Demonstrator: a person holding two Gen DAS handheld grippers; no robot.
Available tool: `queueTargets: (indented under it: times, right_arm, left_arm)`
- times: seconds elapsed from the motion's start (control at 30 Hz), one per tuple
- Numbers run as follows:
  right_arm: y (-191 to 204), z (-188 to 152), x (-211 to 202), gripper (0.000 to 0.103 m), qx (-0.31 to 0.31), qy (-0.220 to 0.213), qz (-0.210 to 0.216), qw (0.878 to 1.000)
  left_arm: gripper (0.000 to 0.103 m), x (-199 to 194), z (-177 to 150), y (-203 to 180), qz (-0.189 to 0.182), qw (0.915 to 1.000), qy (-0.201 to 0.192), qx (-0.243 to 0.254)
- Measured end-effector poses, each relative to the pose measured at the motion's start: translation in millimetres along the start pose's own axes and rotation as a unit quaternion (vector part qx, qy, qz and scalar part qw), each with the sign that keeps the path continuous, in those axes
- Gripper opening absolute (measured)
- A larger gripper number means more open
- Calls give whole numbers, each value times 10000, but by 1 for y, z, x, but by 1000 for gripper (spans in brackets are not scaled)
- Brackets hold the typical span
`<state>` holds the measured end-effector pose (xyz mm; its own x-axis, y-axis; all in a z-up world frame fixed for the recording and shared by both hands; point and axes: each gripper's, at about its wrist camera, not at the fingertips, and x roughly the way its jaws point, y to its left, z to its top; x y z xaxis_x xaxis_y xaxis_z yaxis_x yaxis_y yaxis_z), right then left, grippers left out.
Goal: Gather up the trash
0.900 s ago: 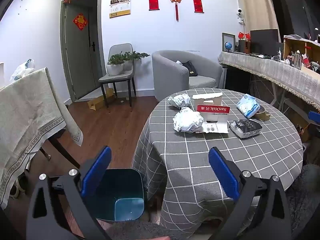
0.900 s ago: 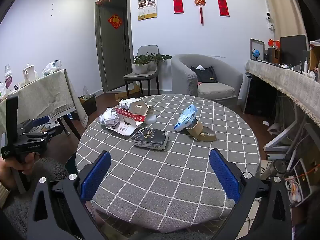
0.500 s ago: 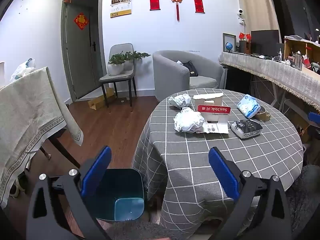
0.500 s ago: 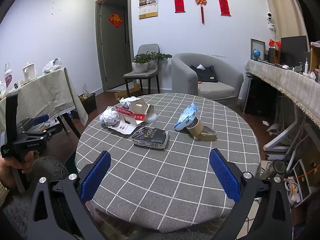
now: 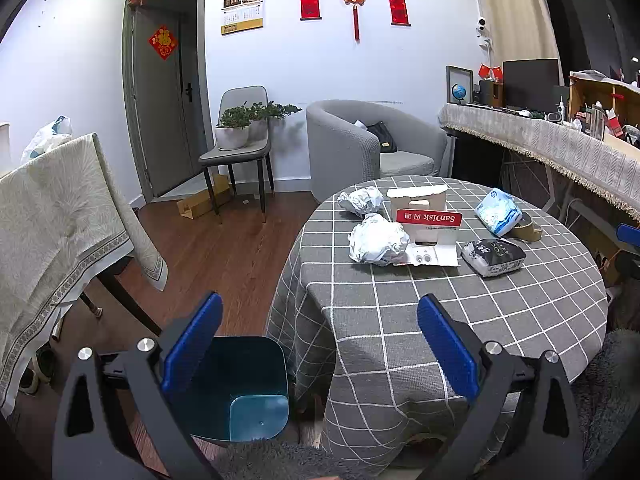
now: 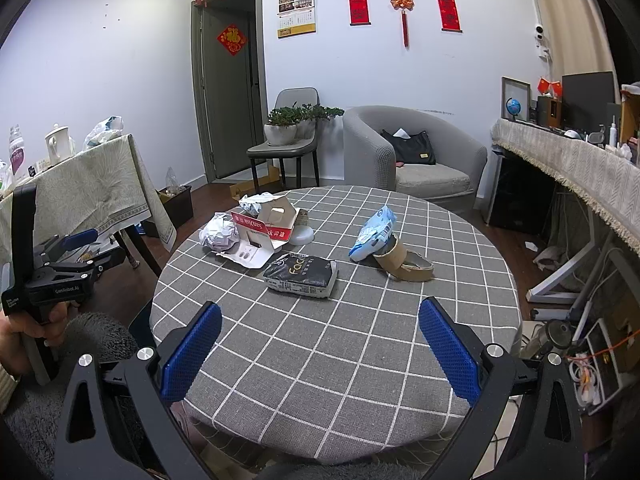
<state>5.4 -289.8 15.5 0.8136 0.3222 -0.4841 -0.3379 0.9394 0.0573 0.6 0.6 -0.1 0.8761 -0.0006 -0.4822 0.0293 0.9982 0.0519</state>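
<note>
Both tongs wide open, nothing between the blue pads: left gripper (image 5: 318,344) poised over the near table edge and bin, right gripper (image 6: 318,344) over bare cloth, each tilted downward

Round table under grey checked cloth (image 6: 340,360) carries all the trash, well beyond either gripper

Teal square plastic bin (image 5: 244,392) on the floor, just beside the table's left drape

Torn white-and-red SanDisk cardboard pack (image 5: 428,224) left of table centre

Large crumpled white paper ball (image 5: 376,240) touching the pack's left side; smaller crumpled ball (image 5: 360,200) behind it

Black-and-white foil packet (image 6: 302,276) near centre

Blue-white tissue pack (image 6: 374,232) leaning on brown tape rolls (image 6: 404,266)

Person's hand (image 6: 20,328) grips the left tool's handle
</note>
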Motion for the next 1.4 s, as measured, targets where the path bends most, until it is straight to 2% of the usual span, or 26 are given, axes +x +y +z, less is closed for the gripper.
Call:
queueTargets:
  times: [1.4]
  right_arm:
    - [1, 0, 1, 100, -17, 14, -8, 10000]
  left_arm:
    - [99, -1, -3, 3, 11, 10000, 10, 27]
